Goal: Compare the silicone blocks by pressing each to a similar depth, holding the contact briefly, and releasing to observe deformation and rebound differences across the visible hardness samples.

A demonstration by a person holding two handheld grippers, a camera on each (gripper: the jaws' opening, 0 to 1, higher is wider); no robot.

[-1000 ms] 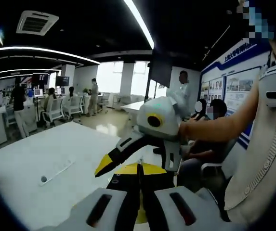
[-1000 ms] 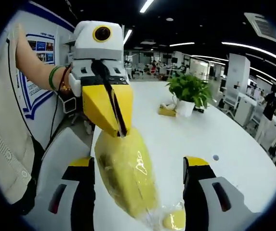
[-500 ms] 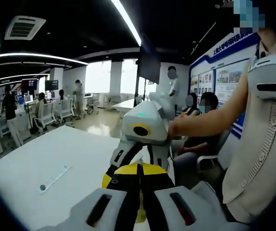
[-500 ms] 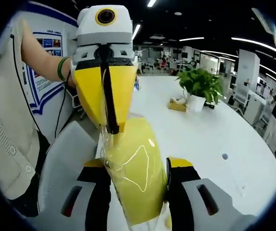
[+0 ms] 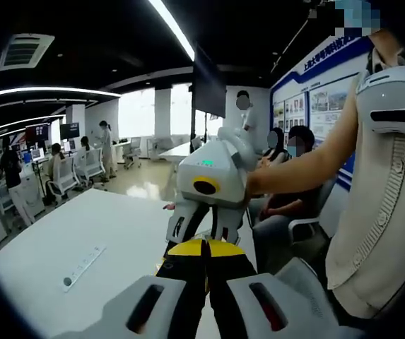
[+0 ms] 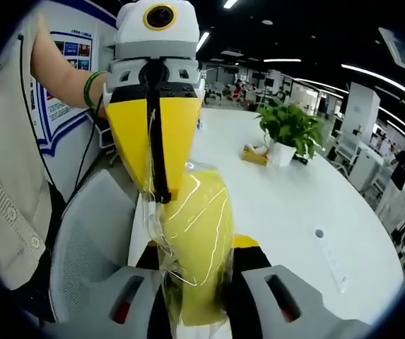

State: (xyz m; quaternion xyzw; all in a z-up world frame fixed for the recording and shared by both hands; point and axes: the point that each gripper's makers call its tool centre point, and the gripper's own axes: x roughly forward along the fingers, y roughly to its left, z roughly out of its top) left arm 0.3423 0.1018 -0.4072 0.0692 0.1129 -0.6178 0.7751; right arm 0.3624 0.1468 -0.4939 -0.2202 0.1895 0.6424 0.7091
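Bulging between both grippers' closed jaws, yellow silicone block in glossy wrap.

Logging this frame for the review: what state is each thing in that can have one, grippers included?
Left gripper: shut on the top edge of the clear wrap.
Right gripper: shut on the yellow silicone block, squeezing it from both sides.
Yellow silicone block: wrapped in clear wrap, held off the white table, pinched between the jaws.
Potted plant: upright on the table.
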